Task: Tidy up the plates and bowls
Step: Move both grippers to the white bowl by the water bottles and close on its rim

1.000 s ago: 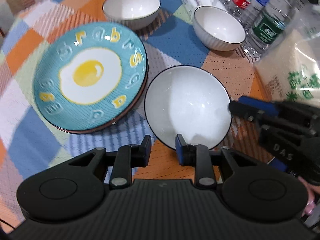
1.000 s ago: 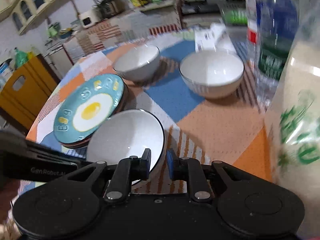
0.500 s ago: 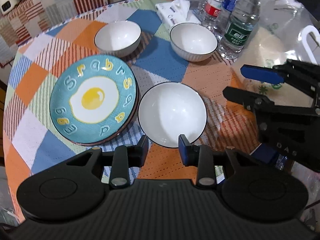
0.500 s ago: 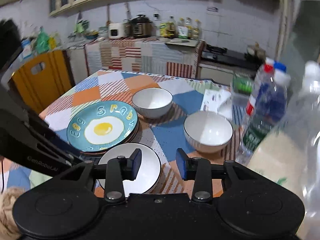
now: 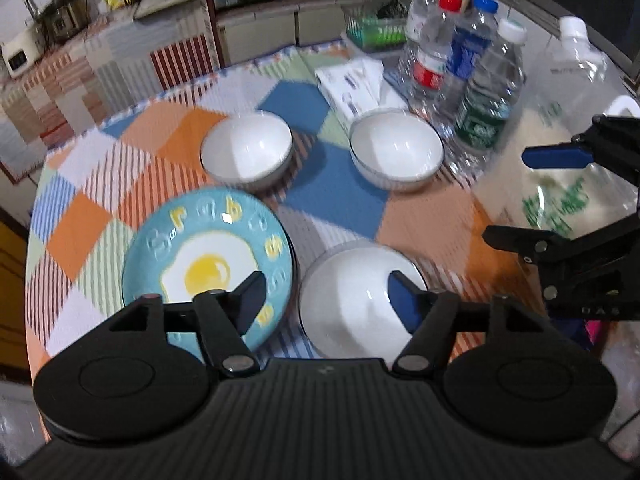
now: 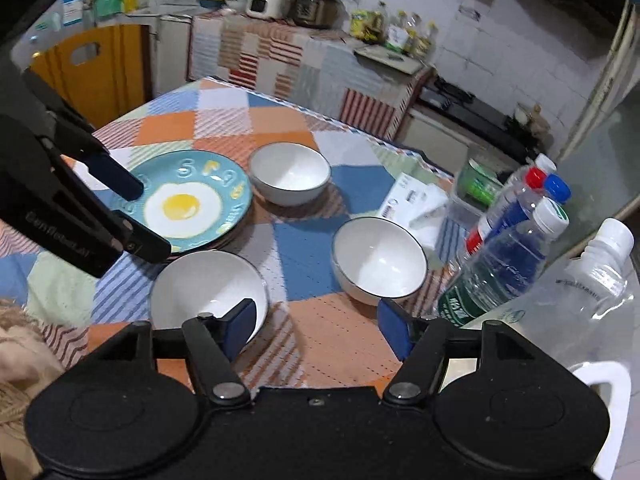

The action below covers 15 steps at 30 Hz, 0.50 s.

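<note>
A blue fried-egg plate lies stacked on other plates on the checked tablecloth. Three white bowls stand apart on the cloth: a near one beside the plate, a far left one and a far right one. My left gripper is open and empty, raised above the plate and near bowl. My right gripper is open and empty, raised over the cloth right of the near bowl; it also shows in the left wrist view.
Several water bottles and a large clear jug of rice stand at the right edge. A tissue pack lies behind the far right bowl. Kitchen counters and a yellow cabinet surround the table.
Both grippers have opened wide, let go of the near bowl's rim and pulled up and back from the table. The near bowl now rests flat beside the plate.
</note>
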Each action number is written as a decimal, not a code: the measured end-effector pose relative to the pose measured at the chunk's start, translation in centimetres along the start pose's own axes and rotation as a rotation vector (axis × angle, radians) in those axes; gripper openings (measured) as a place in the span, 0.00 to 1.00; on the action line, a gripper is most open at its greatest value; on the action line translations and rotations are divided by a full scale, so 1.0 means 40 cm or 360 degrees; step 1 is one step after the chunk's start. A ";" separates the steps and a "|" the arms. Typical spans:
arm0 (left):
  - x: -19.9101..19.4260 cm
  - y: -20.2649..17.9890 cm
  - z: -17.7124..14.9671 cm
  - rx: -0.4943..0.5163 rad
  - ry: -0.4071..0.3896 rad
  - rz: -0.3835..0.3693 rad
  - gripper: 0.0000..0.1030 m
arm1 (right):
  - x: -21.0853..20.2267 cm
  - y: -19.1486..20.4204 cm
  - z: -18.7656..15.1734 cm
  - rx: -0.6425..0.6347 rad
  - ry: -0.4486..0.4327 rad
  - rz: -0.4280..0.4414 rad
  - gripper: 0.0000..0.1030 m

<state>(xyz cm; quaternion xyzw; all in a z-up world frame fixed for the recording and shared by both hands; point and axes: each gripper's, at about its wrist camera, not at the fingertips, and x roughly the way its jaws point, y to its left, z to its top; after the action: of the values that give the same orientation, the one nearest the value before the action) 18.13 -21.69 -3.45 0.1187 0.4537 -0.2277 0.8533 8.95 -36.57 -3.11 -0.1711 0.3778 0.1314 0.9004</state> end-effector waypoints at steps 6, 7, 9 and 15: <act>0.082 0.036 0.050 -0.0123 -0.0060 -0.0088 0.77 | 0.082 -0.046 -0.020 0.0362 -0.0119 -0.0036 0.72; 0.100 0.041 0.060 -0.0132 -0.0056 -0.0100 0.77 | 0.103 -0.042 -0.031 0.0383 -0.0155 -0.0051 0.72; 0.142 0.055 0.082 -0.0150 -0.0047 -0.0134 0.77 | 0.145 -0.033 -0.048 0.0408 -0.0174 -0.0089 0.72; 0.254 0.070 0.135 -0.0270 -0.0066 -0.0240 0.75 | 0.254 -0.027 -0.059 0.0532 -0.0148 -0.0083 0.72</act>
<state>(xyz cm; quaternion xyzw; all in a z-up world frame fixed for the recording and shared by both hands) 28.34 -24.32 -8.83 0.0070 0.4613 -0.2545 0.8499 14.76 -37.41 -11.83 -0.0225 0.3478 0.0510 0.9359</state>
